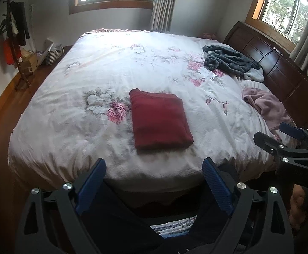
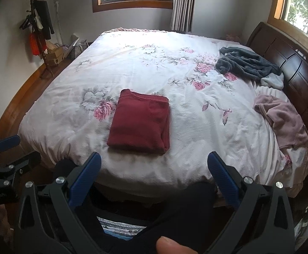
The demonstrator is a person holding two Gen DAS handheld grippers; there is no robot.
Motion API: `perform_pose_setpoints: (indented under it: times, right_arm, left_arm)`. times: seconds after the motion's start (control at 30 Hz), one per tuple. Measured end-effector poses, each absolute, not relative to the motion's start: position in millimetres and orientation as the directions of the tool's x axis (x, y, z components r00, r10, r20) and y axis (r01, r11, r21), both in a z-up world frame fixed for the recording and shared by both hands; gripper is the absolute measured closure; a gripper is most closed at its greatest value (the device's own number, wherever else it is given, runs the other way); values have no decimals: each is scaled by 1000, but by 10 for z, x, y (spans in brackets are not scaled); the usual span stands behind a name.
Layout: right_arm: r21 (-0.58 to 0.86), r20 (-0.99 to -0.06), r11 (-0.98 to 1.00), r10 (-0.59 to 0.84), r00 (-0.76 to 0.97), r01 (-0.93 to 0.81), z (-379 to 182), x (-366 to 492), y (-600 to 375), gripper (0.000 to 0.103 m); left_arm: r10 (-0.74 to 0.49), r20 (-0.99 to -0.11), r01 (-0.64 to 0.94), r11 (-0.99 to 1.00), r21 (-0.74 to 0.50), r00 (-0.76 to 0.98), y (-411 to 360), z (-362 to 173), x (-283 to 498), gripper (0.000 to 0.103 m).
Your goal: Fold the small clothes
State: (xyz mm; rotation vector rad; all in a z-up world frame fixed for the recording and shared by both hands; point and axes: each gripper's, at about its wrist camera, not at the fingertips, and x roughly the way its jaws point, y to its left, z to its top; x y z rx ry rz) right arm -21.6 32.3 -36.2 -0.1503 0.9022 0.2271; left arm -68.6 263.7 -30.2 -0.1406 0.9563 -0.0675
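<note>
A dark red garment (image 1: 161, 119), folded into a neat rectangle, lies flat on the flowered bedspread (image 1: 90, 80) near the foot edge of the bed, roughly midway between its 2 long sides. Both handheld tools hang off the foot edge, clear of the cloth. The left gripper (image 1: 154, 169) has its blue-padded fingers spread wide with nothing between them; the right gripper (image 2: 154, 163) is spread just as wide and also holds nothing. In the left wrist view the right gripper shows at the right border, beside the bed's corner. 2 more garments wait unfolded toward the head end: a crumpled dark grey fleece (image 2: 247, 63) with a pale piece touching it, near the wooden headboard (image 2: 298, 72), and a rumpled pink garment (image 2: 281, 120) at the bed's right edge, closer to the foot. A coat stand (image 2: 37, 31) with hanging clothes stands by the far left wall, and 2 windows light the room.
</note>
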Motion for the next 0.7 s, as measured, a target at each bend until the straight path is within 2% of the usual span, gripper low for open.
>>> perform_pose_setpoints:
  times: [0.7]
  right_arm:
    - [-32,-789,965,136,599,-261,-404,-139,304,3]
  left_arm:
    - [-128,-813,6,988,-151,567,2663,-280,-649,11]
